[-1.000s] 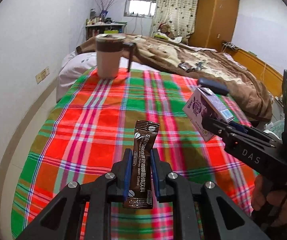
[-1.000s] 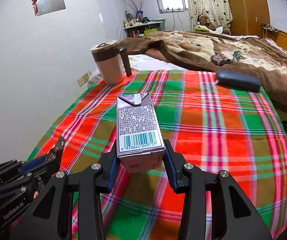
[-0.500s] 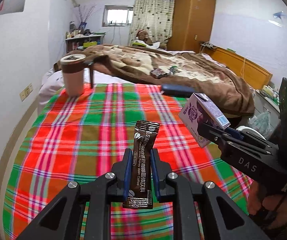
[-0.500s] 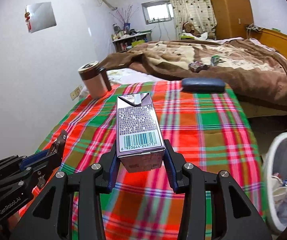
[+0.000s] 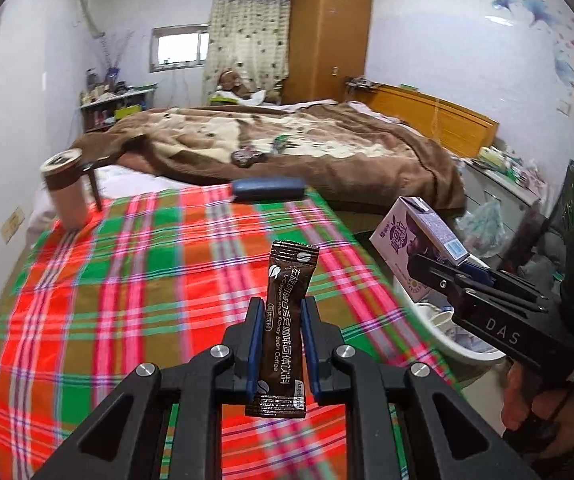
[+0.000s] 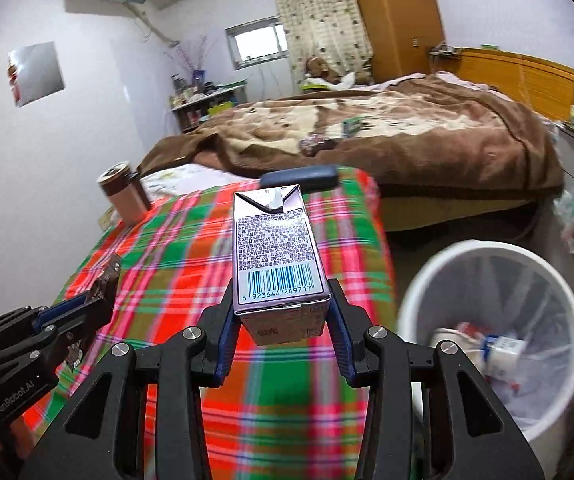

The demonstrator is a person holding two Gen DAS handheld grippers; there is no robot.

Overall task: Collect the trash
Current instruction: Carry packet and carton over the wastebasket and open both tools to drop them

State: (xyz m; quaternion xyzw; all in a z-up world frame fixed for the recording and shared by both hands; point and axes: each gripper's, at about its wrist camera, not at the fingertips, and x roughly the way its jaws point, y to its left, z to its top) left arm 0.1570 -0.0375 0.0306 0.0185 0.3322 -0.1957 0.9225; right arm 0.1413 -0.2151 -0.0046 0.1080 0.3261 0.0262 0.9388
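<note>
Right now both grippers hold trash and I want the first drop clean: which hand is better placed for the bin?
Right. The right gripper with the milk carton is beside the white bin; the left gripper's sachet is over the bedspread.

Plaid cloth (image 5: 135,280): red, green and brown checks, spread flat under the other things.
Mug (image 5: 65,188): pink, brown lid and handle, upright at the cloth's far left corner.
Dark blue case (image 5: 268,189): lies flat on the cloth's far edge.
Brown blanket (image 5: 307,148): rumpled over the bed behind; small packets lie on it.
Wardrobe (image 5: 329,36): orange wood, beside the curtain (image 5: 247,36).
Window (image 6: 258,42): small, left of the curtain.
</note>
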